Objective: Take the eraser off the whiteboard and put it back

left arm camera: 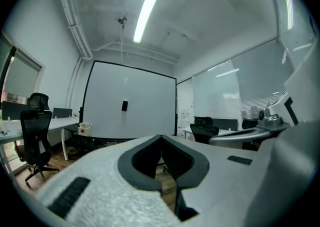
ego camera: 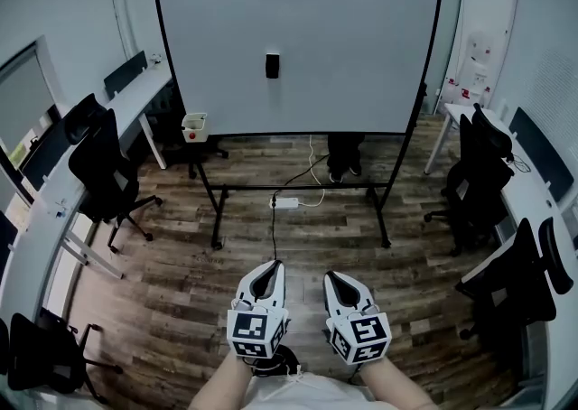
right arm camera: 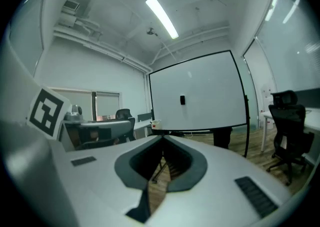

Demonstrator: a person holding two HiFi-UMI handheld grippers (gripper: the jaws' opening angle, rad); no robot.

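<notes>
1. Black against the pale whiteboard, the eraser sat near the middle of the board, a little above centre, with bare surface all round it. That was the place the task starts from and returns to, so I judged that nothing had been lifted off yet.
2. It looked like a small upright block, taller than wide and dark all over. It probably clung by a magnet, though from that far off I could not make out its face or any label.
3. My left hand-held gripper was clenched on nothing. Its own view showed the two dark pads meeting at the tips, with only floor through the slit below.
4. My right hand-held gripper was likewise closed and empty, tips together, held just beside the left.
5. I carried both low and roughly level, pointed toward the board, because I stood well apart from it with wooden floor between us. I judged this to be the approach, with the jaws to part only near the eraser.
6. The board stood on a black stand with a white power strip on the floor beneath it. Someone's legs showed behind the board, which I thought worth minding on the way in.
</notes>
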